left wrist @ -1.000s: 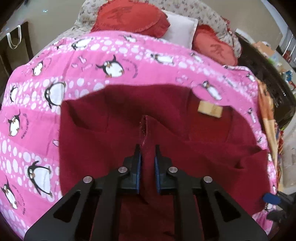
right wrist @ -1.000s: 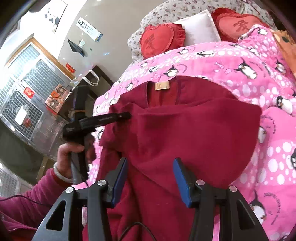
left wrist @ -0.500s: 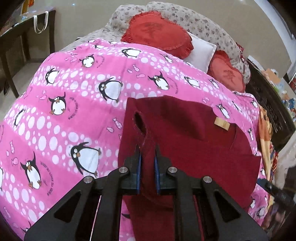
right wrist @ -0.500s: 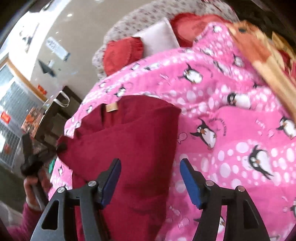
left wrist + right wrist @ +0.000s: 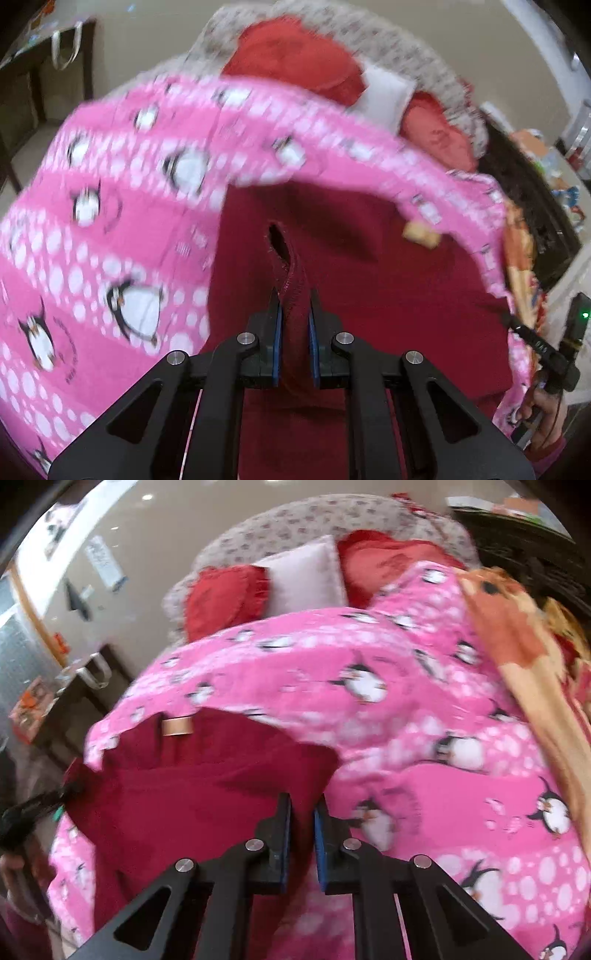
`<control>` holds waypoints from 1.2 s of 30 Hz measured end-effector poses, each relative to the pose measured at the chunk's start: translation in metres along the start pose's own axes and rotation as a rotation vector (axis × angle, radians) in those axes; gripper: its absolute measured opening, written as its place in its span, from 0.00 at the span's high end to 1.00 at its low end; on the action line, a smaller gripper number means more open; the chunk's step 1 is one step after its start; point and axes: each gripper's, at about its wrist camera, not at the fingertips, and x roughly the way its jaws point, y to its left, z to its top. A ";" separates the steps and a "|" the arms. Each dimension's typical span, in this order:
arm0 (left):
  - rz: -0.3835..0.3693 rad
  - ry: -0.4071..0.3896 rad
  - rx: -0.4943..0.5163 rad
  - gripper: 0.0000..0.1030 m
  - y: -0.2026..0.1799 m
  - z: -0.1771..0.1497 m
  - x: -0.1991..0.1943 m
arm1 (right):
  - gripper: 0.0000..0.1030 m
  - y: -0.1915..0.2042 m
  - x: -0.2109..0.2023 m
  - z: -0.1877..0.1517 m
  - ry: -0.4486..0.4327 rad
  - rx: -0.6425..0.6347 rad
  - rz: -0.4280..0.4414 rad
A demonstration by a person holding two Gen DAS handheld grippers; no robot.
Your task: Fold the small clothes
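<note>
A dark red garment point(image 5: 388, 280) with a tan neck label point(image 5: 421, 234) lies on the pink penguin blanket point(image 5: 122, 229). My left gripper point(image 5: 294, 306) is shut on a bunched edge of the garment, which rises between the pads. In the right wrist view the garment point(image 5: 177, 797) lies at the lower left with its label point(image 5: 177, 725) at the far edge. My right gripper point(image 5: 301, 812) is shut on the garment's right edge. The left gripper's tip point(image 5: 40, 801) shows at the far left, on the garment's left corner. Both views are blurred.
Red heart cushions point(image 5: 225, 598) and a white pillow point(image 5: 306, 576) lie at the head of the bed. An orange patterned blanket point(image 5: 517, 642) lies along the right side. A dark table point(image 5: 33, 85) with a bag stands left of the bed.
My right gripper has closed from wide open onto the garment's right edge. My left gripper stays shut on its edge and has shifted with it; both cameras are moving.
</note>
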 end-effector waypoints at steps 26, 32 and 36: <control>0.047 0.102 0.018 0.60 0.027 -0.071 -0.041 | 0.66 0.036 -0.066 -0.070 0.132 -0.110 0.215; -0.016 0.193 0.022 0.60 0.030 -0.120 -0.062 | 0.56 0.068 -0.114 -0.075 0.124 -0.166 0.372; -0.043 0.253 0.042 0.60 0.032 -0.146 -0.074 | 0.54 0.095 -0.138 -0.093 0.231 -0.244 0.487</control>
